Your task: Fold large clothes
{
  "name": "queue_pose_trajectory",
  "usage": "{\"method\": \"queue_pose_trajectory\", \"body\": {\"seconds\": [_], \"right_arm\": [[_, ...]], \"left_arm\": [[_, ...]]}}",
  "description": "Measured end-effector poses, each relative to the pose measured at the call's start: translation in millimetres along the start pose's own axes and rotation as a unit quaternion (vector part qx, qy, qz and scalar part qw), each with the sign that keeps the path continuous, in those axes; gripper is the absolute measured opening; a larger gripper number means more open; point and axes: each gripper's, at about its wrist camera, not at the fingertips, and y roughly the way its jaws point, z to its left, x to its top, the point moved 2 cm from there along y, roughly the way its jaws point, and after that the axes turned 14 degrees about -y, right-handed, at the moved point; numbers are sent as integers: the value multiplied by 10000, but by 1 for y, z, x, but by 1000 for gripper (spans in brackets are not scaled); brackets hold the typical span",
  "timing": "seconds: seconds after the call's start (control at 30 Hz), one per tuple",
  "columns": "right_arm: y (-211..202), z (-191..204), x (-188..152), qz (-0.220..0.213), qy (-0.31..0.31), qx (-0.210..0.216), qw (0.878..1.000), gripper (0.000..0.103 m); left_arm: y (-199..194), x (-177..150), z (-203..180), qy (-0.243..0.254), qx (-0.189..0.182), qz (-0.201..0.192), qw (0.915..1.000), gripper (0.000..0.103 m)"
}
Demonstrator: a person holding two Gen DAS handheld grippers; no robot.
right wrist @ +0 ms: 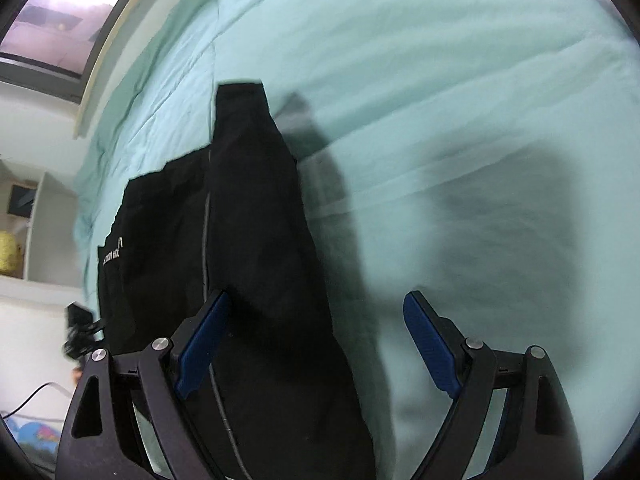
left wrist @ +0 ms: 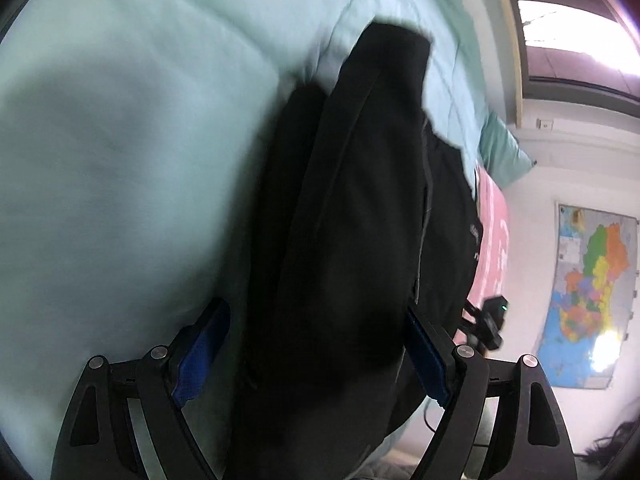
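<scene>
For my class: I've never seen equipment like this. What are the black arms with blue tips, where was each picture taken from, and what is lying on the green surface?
There is no robot here. A person carries a two-fingered tool in each hand, and a wide-angle camera on each looks forward along its fingers. One picture comes from the left tool, the other from the right tool. The blue strips are the finger pads.

Both look down on a bed with a pale green cover. On it lies a black jacket, sleeve folded over its body, with small white lettering.

Both tools stand wide open. The jacket lies between the fingers in both views, but nothing is gripped. A colourful map hangs on the wall.
</scene>
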Motion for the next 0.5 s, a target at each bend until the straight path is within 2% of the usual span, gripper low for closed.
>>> {"method": "queue_pose_trajectory", "body": {"seconds": [0.2,0.27,0.37,0.4,0.47,0.5], "right_arm": [[34,-16,-1,13,352,872,9956,96],[40,-5,-3,124,237,1178,9927,96],[44,9,-12,362,24,1617,9862,94],[47,16,-18,551,-120,1700,9838,94],[59,28,-27,901,-502,1409,9846,94],[62,30,-28,905,-568,1334,9853,95]], "left_arm": [[18,4,-6,-86,-287,-6,9996,83],[16,-1,-12,41,-327,-54,9994,66],[9,-10,-17,164,-625,-17,9979,55],[7,-13,-17,176,-695,-11,9974,55],[8,-16,-16,152,-616,-33,9980,55],[12,-15,-15,109,-572,-55,9983,55]]}}
